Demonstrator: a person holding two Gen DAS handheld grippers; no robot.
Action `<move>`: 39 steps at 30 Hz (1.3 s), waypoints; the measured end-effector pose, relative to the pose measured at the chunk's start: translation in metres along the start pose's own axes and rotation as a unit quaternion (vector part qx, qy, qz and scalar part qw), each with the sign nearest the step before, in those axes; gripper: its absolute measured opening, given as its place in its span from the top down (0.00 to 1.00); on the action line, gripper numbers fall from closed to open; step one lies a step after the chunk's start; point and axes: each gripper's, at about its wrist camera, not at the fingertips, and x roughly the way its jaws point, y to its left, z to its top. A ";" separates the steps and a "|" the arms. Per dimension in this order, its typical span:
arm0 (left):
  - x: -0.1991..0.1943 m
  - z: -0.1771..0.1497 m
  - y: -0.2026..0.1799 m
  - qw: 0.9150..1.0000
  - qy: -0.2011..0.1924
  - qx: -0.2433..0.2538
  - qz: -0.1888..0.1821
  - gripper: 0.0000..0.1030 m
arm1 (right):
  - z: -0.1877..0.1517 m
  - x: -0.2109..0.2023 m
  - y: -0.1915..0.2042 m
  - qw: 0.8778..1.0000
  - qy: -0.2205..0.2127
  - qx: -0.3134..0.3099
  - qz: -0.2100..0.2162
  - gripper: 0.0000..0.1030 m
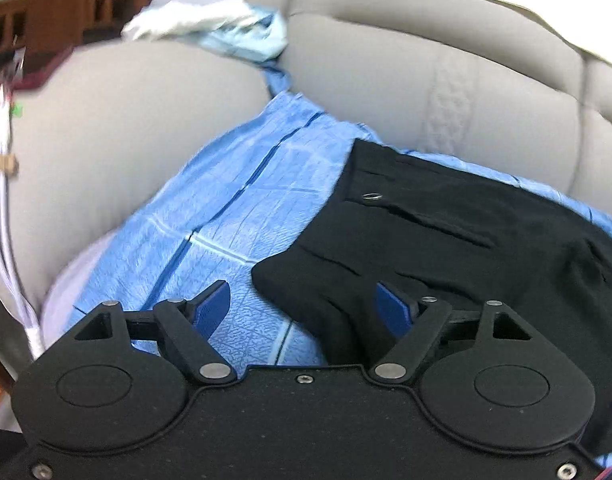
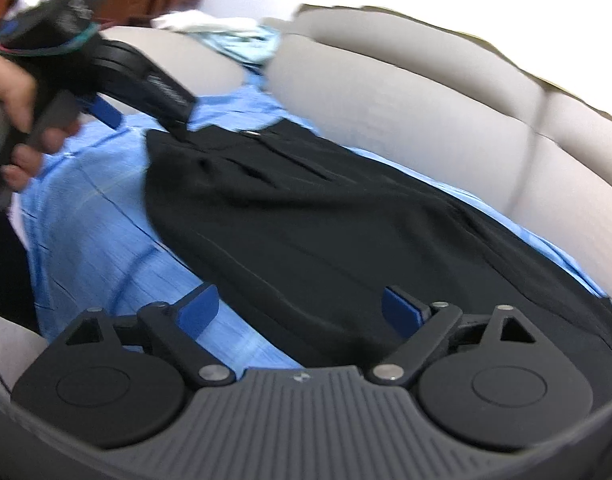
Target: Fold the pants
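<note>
On the sofa (image 1: 126, 128), over a blue sheet (image 1: 242, 216), the black pants (image 2: 306, 232) lie spread, waist end toward the backrest. Left gripper (image 1: 302, 304): jaws apart, a raised fold of pants fabric between them, not clamped. Right gripper (image 2: 300, 306): jaws apart over the pants' near edge, holding nothing. Risks, as judged: closing low could pinch the sheet along with the pants and drag it; a shallow bite could slip off the fabric; uneven lifting could leave the fold crooked.
</note>
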 end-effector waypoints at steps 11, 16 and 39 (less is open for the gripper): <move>0.046 0.012 0.017 0.996 0.007 -0.083 -0.009 0.92 | 0.018 0.037 0.038 0.997 0.014 -0.032 0.066 0.28; 0.039 0.029 0.023 0.997 -0.009 -0.075 -0.018 0.93 | 0.025 0.046 0.040 0.993 0.031 -0.043 0.105 0.61; -0.020 0.042 0.018 0.996 -0.059 0.010 0.074 0.43 | 0.047 0.031 0.003 0.975 0.070 0.058 0.202 0.50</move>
